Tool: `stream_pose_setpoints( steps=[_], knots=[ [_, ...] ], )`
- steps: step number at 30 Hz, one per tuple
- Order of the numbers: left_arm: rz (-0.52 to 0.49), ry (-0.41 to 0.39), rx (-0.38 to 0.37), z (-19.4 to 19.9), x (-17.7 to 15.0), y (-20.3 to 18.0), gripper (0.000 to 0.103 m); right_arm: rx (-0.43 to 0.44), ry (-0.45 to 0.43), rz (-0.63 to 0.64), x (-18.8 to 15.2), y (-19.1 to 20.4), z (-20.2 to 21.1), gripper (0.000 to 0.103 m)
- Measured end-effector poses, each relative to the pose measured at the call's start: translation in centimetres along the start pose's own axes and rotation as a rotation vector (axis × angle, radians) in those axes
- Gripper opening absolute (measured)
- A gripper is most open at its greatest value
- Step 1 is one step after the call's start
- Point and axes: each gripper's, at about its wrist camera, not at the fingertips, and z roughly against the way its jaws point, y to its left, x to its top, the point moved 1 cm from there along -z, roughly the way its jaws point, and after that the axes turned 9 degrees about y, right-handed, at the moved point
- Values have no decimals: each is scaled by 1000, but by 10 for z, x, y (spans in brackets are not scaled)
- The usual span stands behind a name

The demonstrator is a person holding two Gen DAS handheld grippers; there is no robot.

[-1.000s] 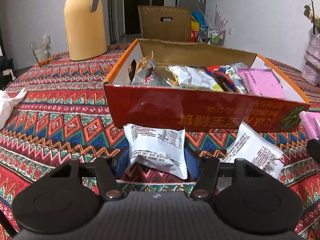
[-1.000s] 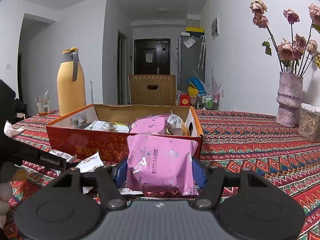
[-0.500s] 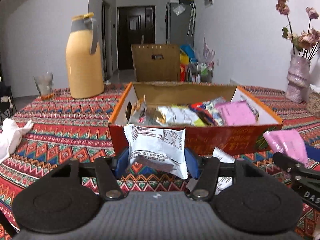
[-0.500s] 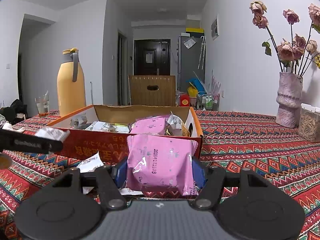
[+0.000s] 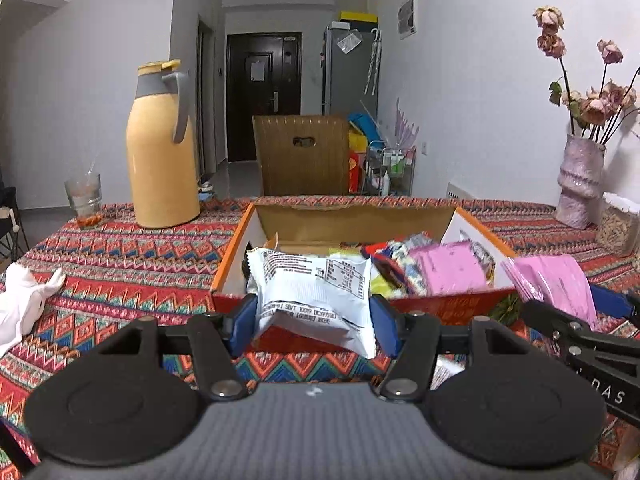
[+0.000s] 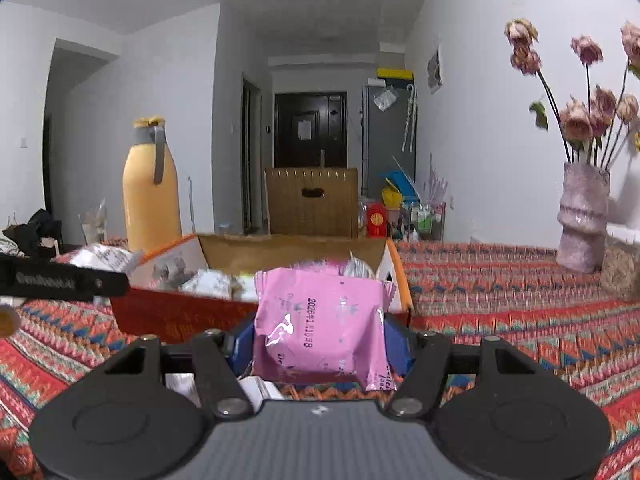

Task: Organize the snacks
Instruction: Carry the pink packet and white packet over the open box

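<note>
My left gripper (image 5: 312, 322) is shut on a white snack packet (image 5: 314, 294) and holds it in the air at the near wall of the orange cardboard box (image 5: 232, 264), which holds several snack packets. My right gripper (image 6: 320, 340) is shut on a pink snack packet (image 6: 322, 328), raised in front of the box's right end (image 6: 396, 272). The right gripper with its pink packet (image 5: 556, 280) shows at the right of the left wrist view. The left gripper's arm (image 6: 60, 280) shows at the left of the right wrist view.
A yellow thermos jug (image 5: 160, 152) and a glass (image 5: 85, 200) stand at the back left on the patterned tablecloth (image 5: 120, 264). A white cloth (image 5: 20, 304) lies at the left edge. A vase of dried roses (image 6: 582, 220) and a jar (image 5: 618, 226) stand at the right. A white packet (image 6: 256, 388) lies under my right gripper.
My left gripper has lifted the white packet from the table up to the box's rim. My right gripper has risen with the pink packet and moved closer to the box.
</note>
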Motion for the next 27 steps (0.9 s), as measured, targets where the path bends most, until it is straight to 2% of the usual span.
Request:
stream_pose_setpoints(
  steps=[5,10,24,27],
  knots=[
    [11,-20,-12,0,19,-1,61,3,-46,41,24,9,2,64],
    [31,-33,-9,-5,39,-1,61,3,-59,53,46,13,-12,64],
    [127,-48,17,-55,89,5,61,-8,-52,-21,92,6,-85,64],
    [147,-63,30,-67,88,10,61,-17,-57,-36,95,1,-97,64]
  ],
)
